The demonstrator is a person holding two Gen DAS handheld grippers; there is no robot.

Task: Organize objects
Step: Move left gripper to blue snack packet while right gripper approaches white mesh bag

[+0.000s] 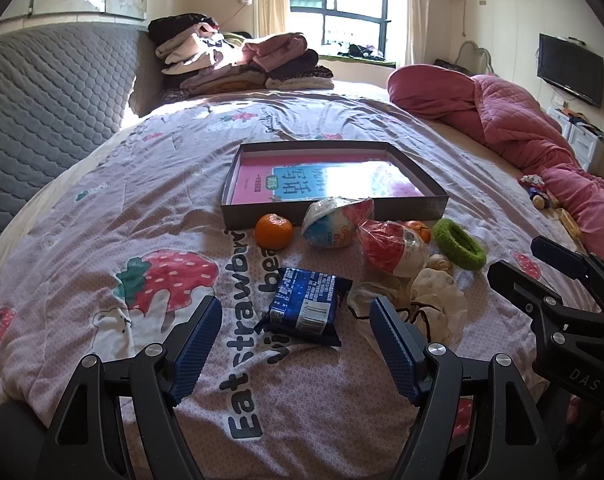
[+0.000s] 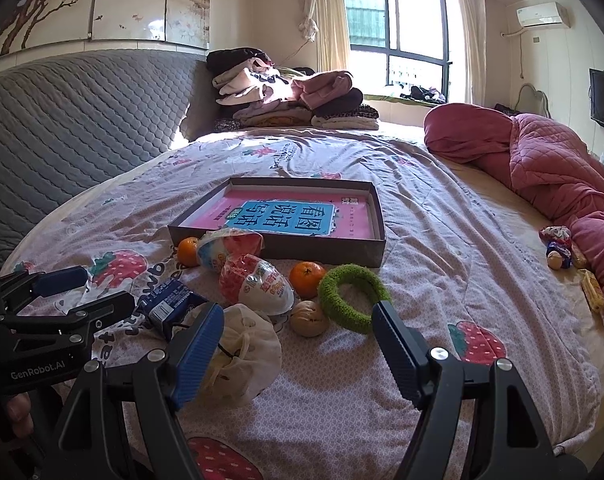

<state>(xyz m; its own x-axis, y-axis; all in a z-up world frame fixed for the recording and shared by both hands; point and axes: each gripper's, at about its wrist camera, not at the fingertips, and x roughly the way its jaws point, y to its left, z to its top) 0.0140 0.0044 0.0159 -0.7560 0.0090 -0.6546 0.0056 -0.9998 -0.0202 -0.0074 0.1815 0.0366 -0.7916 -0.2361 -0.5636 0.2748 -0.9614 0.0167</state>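
Observation:
A shallow grey box point(image 1: 333, 214) point(image 2: 278, 250) holding a pink and blue book lies on the bed. In front of it sit an orange point(image 1: 273, 231) point(image 2: 188, 251), two wrapped egg toys point(image 1: 335, 222) point(image 1: 393, 246), a second orange point(image 2: 307, 278), a green hair ring point(image 1: 457, 243) point(image 2: 351, 298), a walnut point(image 2: 309, 318), a white pouch point(image 1: 433, 304) point(image 2: 246, 352) and a blue snack pack point(image 1: 303, 306) point(image 2: 170, 306). My left gripper point(image 1: 296, 344) is open, just short of the snack pack. My right gripper point(image 2: 298, 344) is open above the sheet near the walnut and pouch.
The strawberry-print sheet point(image 1: 102, 208) covers the bed. A pink quilt point(image 2: 553, 176) is bunched along the right side, with small toys point(image 2: 557, 248) beside it. Folded clothes point(image 1: 242, 64) are piled at the far end. A grey padded headboard point(image 1: 50, 92) runs along the left.

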